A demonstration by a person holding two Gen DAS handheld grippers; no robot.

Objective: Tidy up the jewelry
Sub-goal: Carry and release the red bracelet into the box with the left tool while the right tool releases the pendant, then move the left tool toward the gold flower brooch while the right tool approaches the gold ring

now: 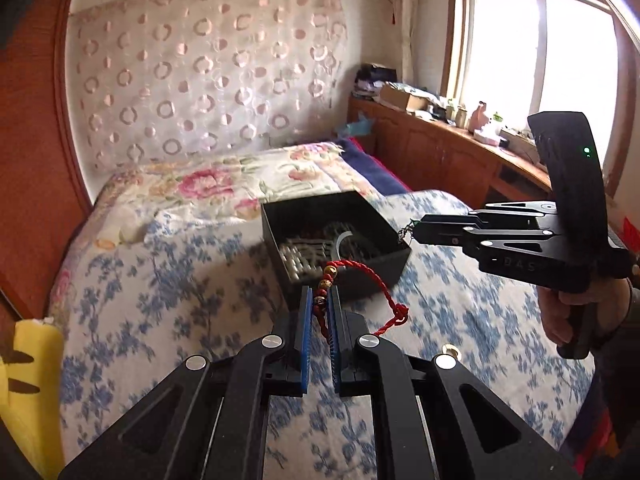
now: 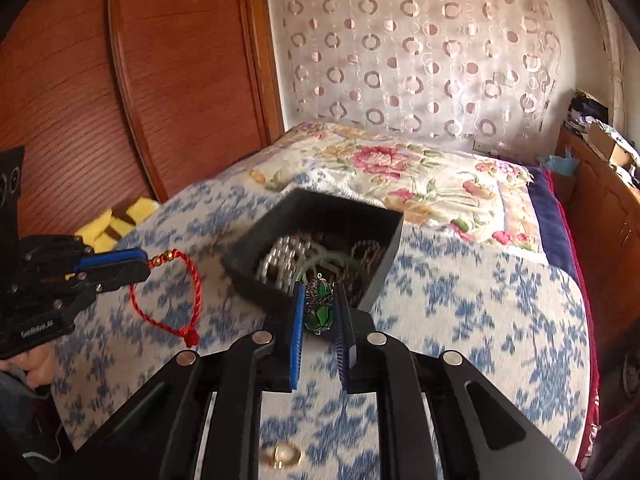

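- Red twisted cord bracelet [image 1: 352,280] with small round beads is clamped between the blue ribbed pads of the left gripper [image 1: 320,300].
- Green faceted pendant [image 2: 319,304] in dark metal filigree is pinched in the right gripper [image 2: 319,300], just before the black square box [image 2: 384,252] on the flowered bed [image 2: 480,320].

Two grippers are in view: the left gripper [image 1: 320,300] pinches one red cord bracelet [image 1: 360,280], the right gripper [image 2: 320,308] pinches one green pendant [image 2: 318,306]. One black box [image 2: 312,216] sits just ahead of both. One gold ring [image 2: 282,455] lies below the right gripper
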